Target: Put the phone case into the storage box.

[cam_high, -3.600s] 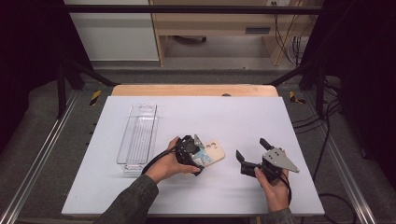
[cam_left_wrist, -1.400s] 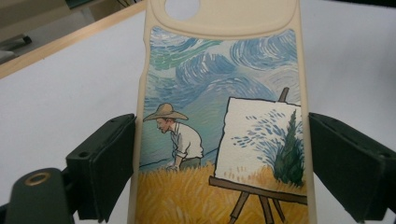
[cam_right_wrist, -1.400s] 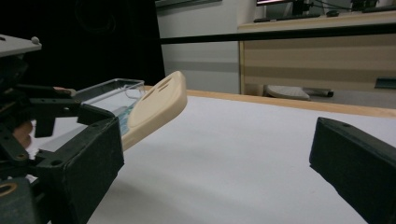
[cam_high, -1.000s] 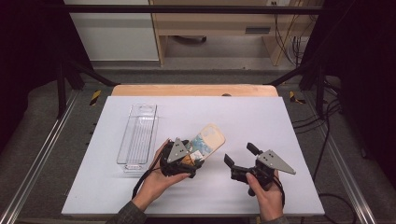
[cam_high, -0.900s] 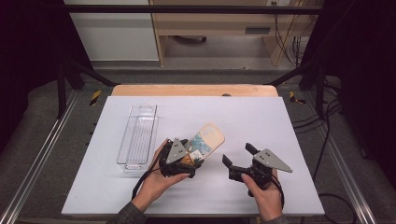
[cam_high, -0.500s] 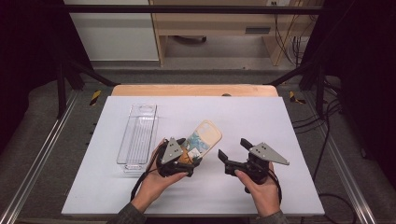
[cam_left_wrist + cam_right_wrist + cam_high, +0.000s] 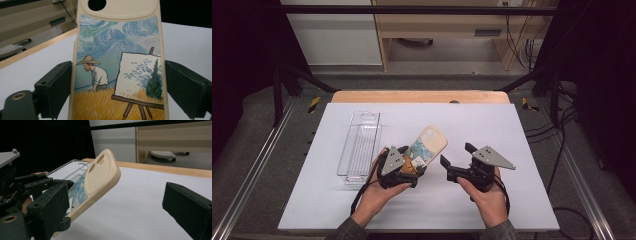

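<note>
A beige phone case (image 7: 430,143) with a painted field, painter and easel (image 7: 117,62) is tilted up off the white table (image 7: 512,130), camera end high. My left gripper (image 7: 416,164) is shut on its lower end, one jaw pressed to each long edge (image 7: 120,67). My right gripper (image 7: 457,154) stands open just right of the case, apart from it, with nothing between its jaws. In the right gripper view the case (image 7: 100,177) rises between and beyond the open gripper (image 7: 117,200), with the left gripper (image 7: 37,185) at the left.
A clear plastic tray (image 7: 359,145) lies lengthwise at the left of the table, just behind the left hand, and also shows as the tray (image 7: 66,168) behind the case. A wooden strip (image 7: 419,96) edges the table's far side. Black frame rails flank the table.
The left hand has turned and raised the case's free end off the table. The right gripper has moved left and forward, closer to the case, still open.
</note>
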{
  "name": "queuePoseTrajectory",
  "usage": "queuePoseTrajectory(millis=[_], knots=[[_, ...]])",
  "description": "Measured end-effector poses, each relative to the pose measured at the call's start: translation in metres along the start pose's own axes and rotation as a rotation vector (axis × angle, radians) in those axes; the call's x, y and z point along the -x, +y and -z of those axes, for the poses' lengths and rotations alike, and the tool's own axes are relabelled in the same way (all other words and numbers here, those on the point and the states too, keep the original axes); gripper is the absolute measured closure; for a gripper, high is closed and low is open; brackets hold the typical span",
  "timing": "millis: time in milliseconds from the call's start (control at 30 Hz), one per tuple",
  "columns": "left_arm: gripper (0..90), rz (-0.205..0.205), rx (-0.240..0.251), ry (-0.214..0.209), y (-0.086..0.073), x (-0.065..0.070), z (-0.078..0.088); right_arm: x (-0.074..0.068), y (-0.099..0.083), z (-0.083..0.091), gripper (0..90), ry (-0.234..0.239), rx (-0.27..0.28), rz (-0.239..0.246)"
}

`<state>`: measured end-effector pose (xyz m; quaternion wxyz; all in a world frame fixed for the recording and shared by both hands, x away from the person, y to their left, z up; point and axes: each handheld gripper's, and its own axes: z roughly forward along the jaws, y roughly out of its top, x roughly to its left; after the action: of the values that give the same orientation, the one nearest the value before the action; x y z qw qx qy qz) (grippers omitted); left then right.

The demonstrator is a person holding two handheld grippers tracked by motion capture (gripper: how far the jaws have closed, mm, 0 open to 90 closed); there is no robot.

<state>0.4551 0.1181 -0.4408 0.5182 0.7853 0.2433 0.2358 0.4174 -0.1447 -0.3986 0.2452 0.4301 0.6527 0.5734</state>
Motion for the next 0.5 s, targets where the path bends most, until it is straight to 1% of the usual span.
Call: queuePoseTrajectory(millis=[67,133,267,433,500], knots=[[10.6,0.008,-0.004,-0.007,0.000,-0.002,0.001,-0.002,0.002,-0.002,7.6,0.005,-0.001,-0.002],[10.6,0.013,-0.007,-0.006,-0.002,-0.003,0.001,-0.004,0.003,-0.006,8.5,0.014,-0.001,-0.010],[10.6,0.010,-0.012,0.000,-0.003,-0.002,0.000,-0.005,0.002,-0.011,11.1,0.027,-0.007,-0.025],[10.6,0.014,-0.015,-0.002,-0.003,-0.002,0.000,-0.003,-0.003,-0.015,14.7,0.063,-0.020,-0.075],[10.6,0.013,-0.009,-0.003,-0.004,-0.001,0.000,-0.002,-0.004,-0.017,16.2,0.071,-0.020,-0.092]])
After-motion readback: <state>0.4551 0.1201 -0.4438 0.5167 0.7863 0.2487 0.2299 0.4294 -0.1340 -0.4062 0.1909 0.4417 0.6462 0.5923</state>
